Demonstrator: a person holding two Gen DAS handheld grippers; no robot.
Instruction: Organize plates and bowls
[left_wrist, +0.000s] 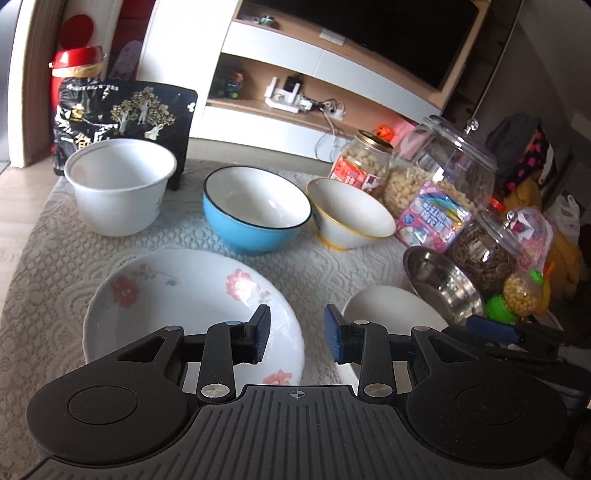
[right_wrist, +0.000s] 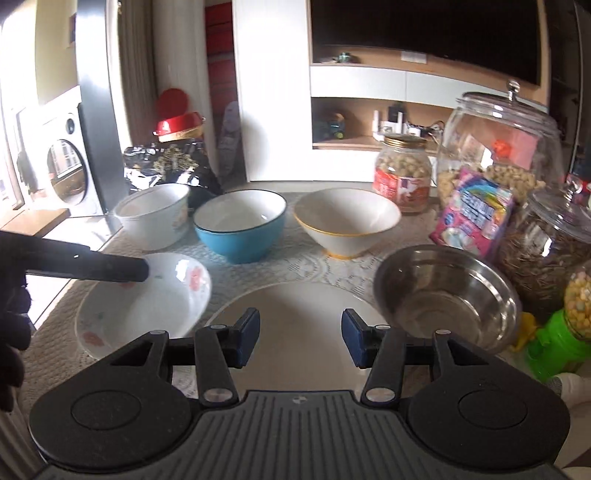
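Observation:
A row of bowls stands at the back of the table: a white bowl (left_wrist: 120, 184) (right_wrist: 155, 216), a blue bowl (left_wrist: 255, 208) (right_wrist: 240, 223) and a white bowl with a gold rim (left_wrist: 349, 212) (right_wrist: 347, 219). In front lie a floral plate (left_wrist: 184, 302) (right_wrist: 144, 302), a plain white plate (left_wrist: 391, 314) (right_wrist: 299, 317) and a steel bowl (left_wrist: 443, 286) (right_wrist: 447, 295). My left gripper (left_wrist: 297, 338) is open and empty, between the floral plate and the white plate. My right gripper (right_wrist: 300, 341) is open and empty, low over the white plate.
Glass jars of snacks (left_wrist: 443, 162) (right_wrist: 498, 147), a pink packet (left_wrist: 432, 218) (right_wrist: 476, 212) and a green toy (right_wrist: 557, 347) crowd the right side. A black bag (left_wrist: 125, 118) stands behind the white bowl. A lace cloth (left_wrist: 325, 266) covers the table; its left edge is near.

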